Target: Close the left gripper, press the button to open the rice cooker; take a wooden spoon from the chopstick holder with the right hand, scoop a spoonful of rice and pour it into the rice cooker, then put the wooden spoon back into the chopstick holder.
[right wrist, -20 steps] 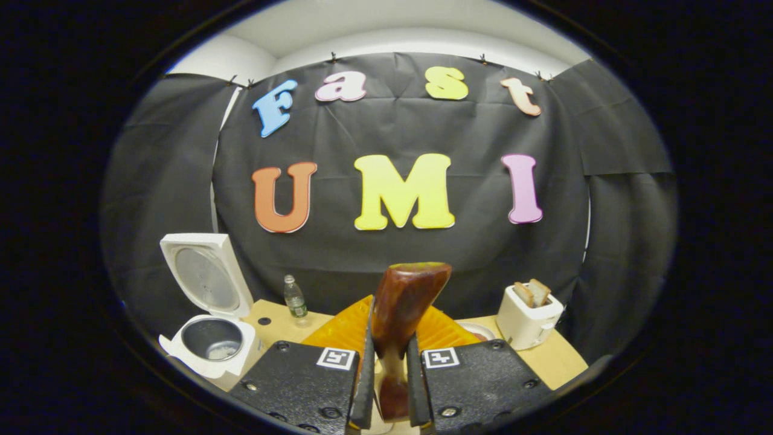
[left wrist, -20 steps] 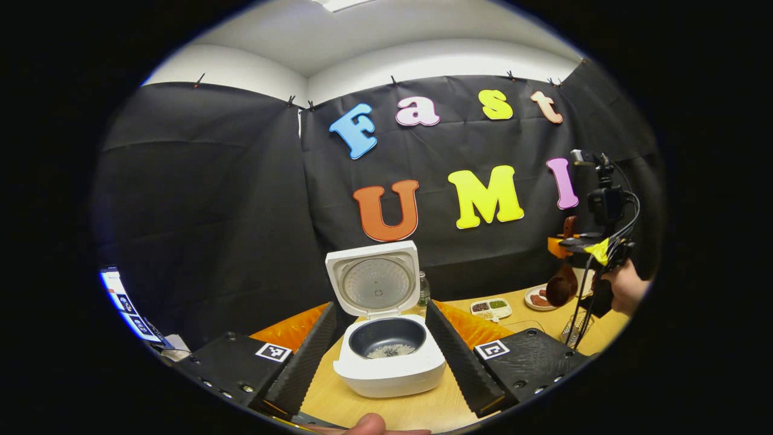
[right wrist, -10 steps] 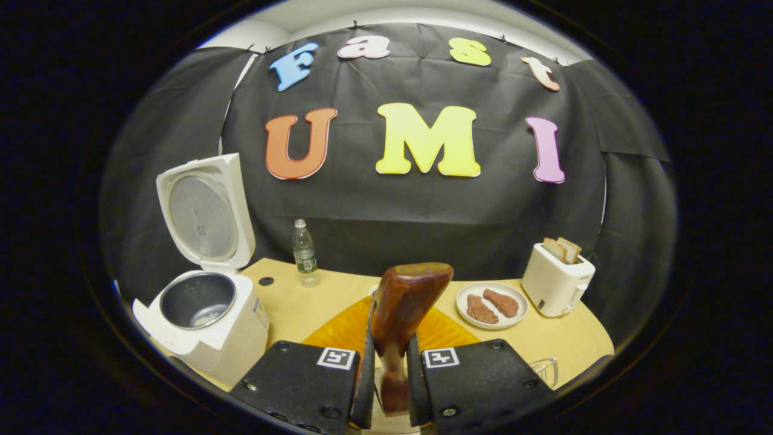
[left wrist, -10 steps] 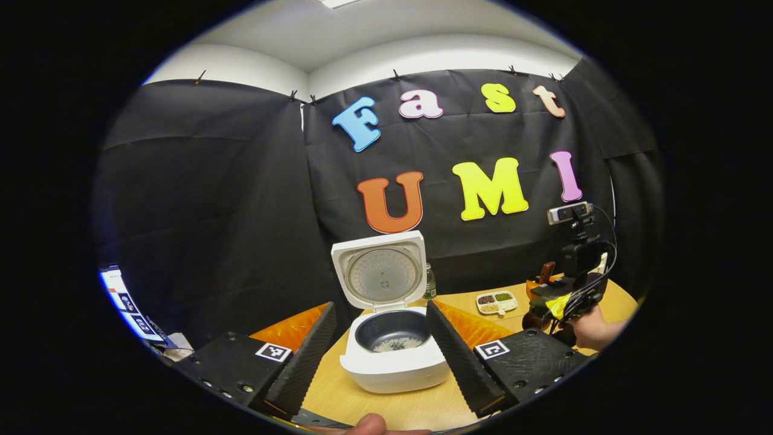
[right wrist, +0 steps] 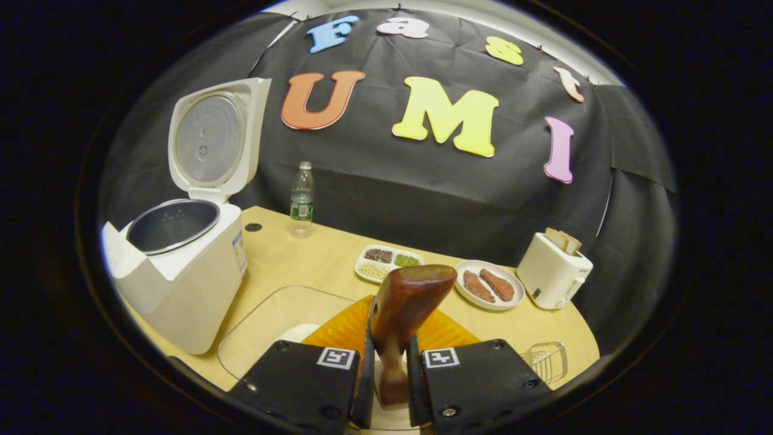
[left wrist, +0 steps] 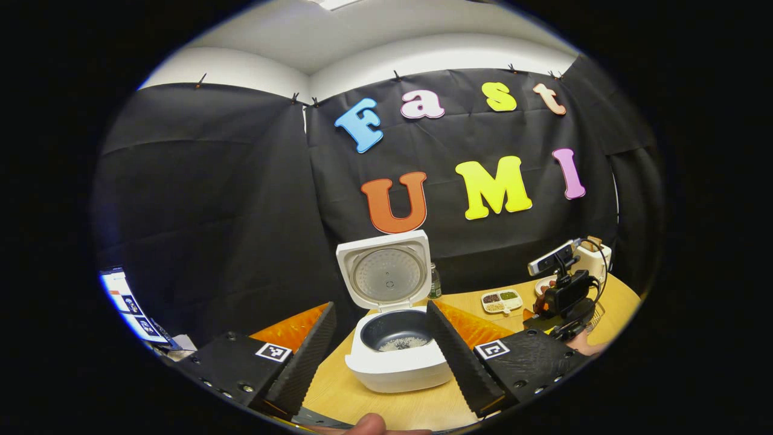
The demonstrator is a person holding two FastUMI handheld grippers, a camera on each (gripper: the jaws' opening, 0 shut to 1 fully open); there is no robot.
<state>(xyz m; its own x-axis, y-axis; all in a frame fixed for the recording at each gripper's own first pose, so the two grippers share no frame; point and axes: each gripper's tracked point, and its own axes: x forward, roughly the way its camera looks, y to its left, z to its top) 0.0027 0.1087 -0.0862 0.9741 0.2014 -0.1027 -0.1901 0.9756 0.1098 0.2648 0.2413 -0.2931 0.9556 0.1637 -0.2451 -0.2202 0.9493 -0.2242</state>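
Both right gripper (right wrist: 386, 386) fingers clamp wooden spoon (right wrist: 403, 314) above table (right wrist: 302, 266).

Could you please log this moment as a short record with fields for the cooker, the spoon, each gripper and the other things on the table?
rice cooker: lid up, some rice in the pot, as the left gripper view shows
wooden spoon: clamped between the right gripper's fingers
right gripper: shut on the spoon, above a clear container
left gripper: open, holding nothing, facing the cooker
chopstick holder: wire, at the table's near right
table: water bottle, divided grain dish, plate of meat, toaster with bread
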